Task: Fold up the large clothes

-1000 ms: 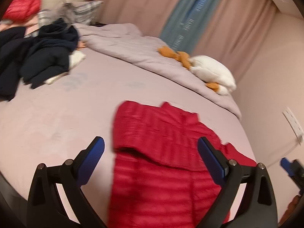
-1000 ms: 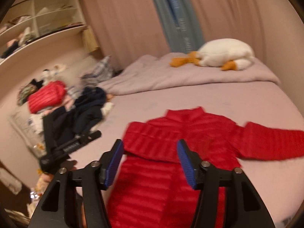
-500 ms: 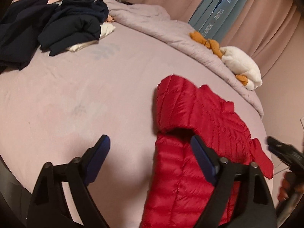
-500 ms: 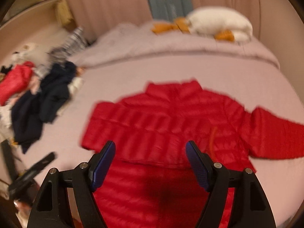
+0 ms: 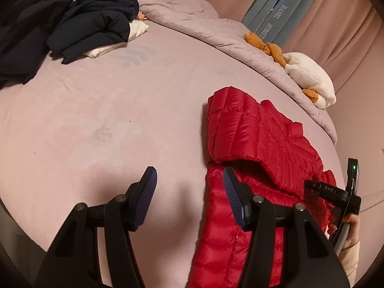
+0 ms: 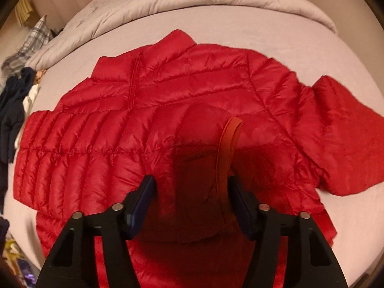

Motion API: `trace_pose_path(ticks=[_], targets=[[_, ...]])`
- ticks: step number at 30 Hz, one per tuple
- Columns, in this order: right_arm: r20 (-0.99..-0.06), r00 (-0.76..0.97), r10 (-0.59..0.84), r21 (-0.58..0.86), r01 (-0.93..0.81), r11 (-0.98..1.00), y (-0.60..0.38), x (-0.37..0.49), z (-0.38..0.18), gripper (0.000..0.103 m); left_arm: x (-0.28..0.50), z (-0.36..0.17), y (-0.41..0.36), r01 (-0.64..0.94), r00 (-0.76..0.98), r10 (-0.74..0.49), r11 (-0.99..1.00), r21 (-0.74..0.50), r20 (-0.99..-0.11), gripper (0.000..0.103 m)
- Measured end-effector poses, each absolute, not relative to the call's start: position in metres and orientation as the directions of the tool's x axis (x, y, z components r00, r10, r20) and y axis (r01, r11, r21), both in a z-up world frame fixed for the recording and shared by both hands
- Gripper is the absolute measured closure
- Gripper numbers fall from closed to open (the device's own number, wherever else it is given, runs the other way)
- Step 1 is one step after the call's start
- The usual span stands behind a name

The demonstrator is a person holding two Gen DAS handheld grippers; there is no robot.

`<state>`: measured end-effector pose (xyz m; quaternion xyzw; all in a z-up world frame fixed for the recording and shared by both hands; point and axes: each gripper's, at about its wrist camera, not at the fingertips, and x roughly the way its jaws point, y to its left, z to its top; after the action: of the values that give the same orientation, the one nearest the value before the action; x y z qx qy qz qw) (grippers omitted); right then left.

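A red quilted puffer jacket [image 6: 168, 110] lies spread on the pale pink bed [image 6: 276, 36], its left sleeve folded across the chest and its right sleeve [image 6: 340, 129] stretched out to the right. My right gripper [image 6: 192, 192] is open, low over the sleeve cuff [image 6: 228, 139] at the jacket's middle. My left gripper [image 5: 189, 189] is open over the sheet at the jacket's [image 5: 252, 144] left edge, its right finger above the red fabric. The right gripper's body [image 5: 336, 192] shows at the right edge of the left wrist view.
A heap of dark navy clothes [image 5: 72, 24] lies at the bed's far left. A rumpled grey duvet [image 5: 216, 31] runs along the far side with a white and orange plush duck [image 5: 309, 76] on it. Curtains [image 5: 312, 12] hang behind.
Both grippers have dropped lower and closer to the jacket. The right gripper moved in over the folded sleeve cuff. The left gripper swung left, to the jacket's edge.
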<state>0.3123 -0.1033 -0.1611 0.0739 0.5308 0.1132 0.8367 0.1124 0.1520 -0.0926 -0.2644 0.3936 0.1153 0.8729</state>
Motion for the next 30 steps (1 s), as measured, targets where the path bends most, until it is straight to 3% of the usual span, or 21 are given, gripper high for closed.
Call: trace_pose_path(ticks=[2, 4, 9, 13, 14, 18, 21, 30], targets=[[-0.862, 0.410, 0.297, 0.260, -0.144, 0.955, -0.103, 0.311, -0.159, 0.077, 0.119, -0.092, 0.151, -0.401, 0.665, -0.021, 0.833, -0.381, -0.746, 0.049], [-0.852, 0.436, 0.290, 0.239, -0.169, 0.956, -0.104, 0.307, -0.147, 0.086, 0.128, -0.089, 0.148, -0.382, 0.667, -0.031, 0.843, -0.378, -0.744, 0.049], [-0.793, 0.574, 0.204, 0.127, -0.171, 0.977, -0.117, 0.297, -0.093, 0.087, 0.156, -0.081, 0.131, -0.316, 0.686, -0.056, 0.875, -0.366, -0.726, 0.053], [-0.762, 0.623, 0.177, 0.119, -0.135, 0.984, -0.141, 0.299, -0.076, 0.087, 0.188, -0.088, 0.112, -0.248, 0.678, -0.102, 0.901, -0.357, -0.728, 0.065], [-0.763, 0.623, 0.175, 0.122, -0.127, 0.984, -0.143, 0.301, -0.080, 0.087, 0.198, -0.093, 0.107, -0.230, 0.670, -0.122, 0.904, -0.361, -0.733, 0.069], [-0.781, 0.604, 0.160, 0.126, -0.099, 0.987, -0.152, 0.307, -0.099, 0.087, 0.229, -0.121, 0.092, -0.186, 0.617, -0.192, 0.907, -0.378, -0.763, 0.072], [-0.804, 0.574, 0.157, 0.139, -0.076, 0.987, -0.154, 0.314, -0.119, 0.087, 0.244, -0.142, 0.089, -0.234, 0.559, -0.146, 0.917, -0.325, -0.816, 0.074], [-0.835, 0.527, 0.155, 0.171, -0.019, 0.985, -0.165, 0.323, -0.160, 0.087, 0.253, -0.161, 0.088, -0.252, 0.517, -0.101, 0.931, -0.264, -0.850, 0.073]])
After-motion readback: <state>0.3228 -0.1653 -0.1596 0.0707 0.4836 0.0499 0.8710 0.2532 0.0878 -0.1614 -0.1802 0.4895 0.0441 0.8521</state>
